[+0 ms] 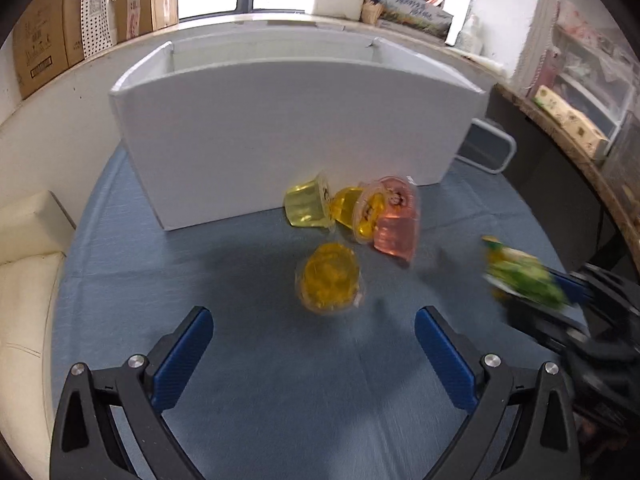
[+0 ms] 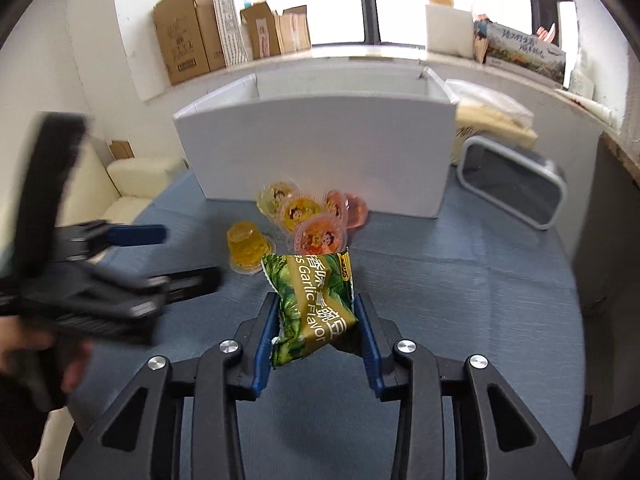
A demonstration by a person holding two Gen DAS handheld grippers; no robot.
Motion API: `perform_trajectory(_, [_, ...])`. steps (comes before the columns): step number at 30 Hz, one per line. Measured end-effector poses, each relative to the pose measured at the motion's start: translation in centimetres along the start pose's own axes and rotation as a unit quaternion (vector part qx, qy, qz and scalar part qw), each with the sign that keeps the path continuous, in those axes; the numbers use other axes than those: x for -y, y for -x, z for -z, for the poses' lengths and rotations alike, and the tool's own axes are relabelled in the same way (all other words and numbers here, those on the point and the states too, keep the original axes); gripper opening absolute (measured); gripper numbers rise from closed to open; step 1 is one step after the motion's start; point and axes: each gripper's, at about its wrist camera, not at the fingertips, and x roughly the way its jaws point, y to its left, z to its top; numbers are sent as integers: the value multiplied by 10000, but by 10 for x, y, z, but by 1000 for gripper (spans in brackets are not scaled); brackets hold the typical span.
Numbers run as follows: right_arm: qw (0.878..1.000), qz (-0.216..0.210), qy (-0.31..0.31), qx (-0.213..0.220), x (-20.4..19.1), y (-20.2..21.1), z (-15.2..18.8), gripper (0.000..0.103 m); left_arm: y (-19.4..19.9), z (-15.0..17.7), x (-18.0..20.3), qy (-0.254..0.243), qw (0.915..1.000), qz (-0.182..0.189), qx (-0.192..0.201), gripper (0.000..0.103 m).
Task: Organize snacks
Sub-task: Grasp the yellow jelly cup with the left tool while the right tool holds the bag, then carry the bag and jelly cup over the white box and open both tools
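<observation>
Right wrist view: our right gripper (image 2: 316, 320) is clamped on the green snack bag (image 2: 314, 308) above the blue cloth (image 2: 460, 300). Left gripper (image 1: 314, 334) is spread wide, holding nothing — jelly cups (image 1: 352, 212) sit against the white box (image 1: 288, 128), one yellow cup (image 1: 329, 277) apart.

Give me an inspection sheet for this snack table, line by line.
Surface: blue tablecloth, creased.
Job's things: white box open at the back; jelly cups clustered before it, one yellow cup apart; green snack packet.
Clutter: grey tray beside the box.
Grippers: left gripper open, empty; right gripper shut on the packet.
Cables: nothing seen.
Surroundings: cardboard boxes on the windowsill, cream sofa.
</observation>
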Motion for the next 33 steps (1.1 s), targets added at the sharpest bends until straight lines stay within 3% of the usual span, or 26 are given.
perform_trajectory(6, [9996,5,-207,185,14,26,6,40,-26,-12,8,-73,10000,-25,-2,100])
perform_trajectory(8, [9994,-5,-289,202,18,28,9,40,-32,-14,10,-99,9999,-40,-23,72])
perform_trajectory(9, [9993,-3,-311,194,20,27,10,40,-36,-14,12,-131,9999,-67,-83,67])
perform_trajectory(11, [9992,-29,-360,162,21,26,12,40,-32,-13,14,-240,9996,-123,19,45])
perform_trajectory(12, [9991,-53,-384,153,22,25,13,40,-30,-12,15,-232,9997,-90,62,43])
perform_trajectory(18, [9990,-144,-404,139,20,23,16,40,-17,-2,11,-233,9995,164,162,42])
perform_trajectory(24, [9990,-207,-364,178,13,21,13,40,28,7,10,-440,9976,257,474,42])
perform_trajectory(33, [9980,-281,-241,506,6,33,-26,40,89,-20,-1,-535,9927,383,1012,42])
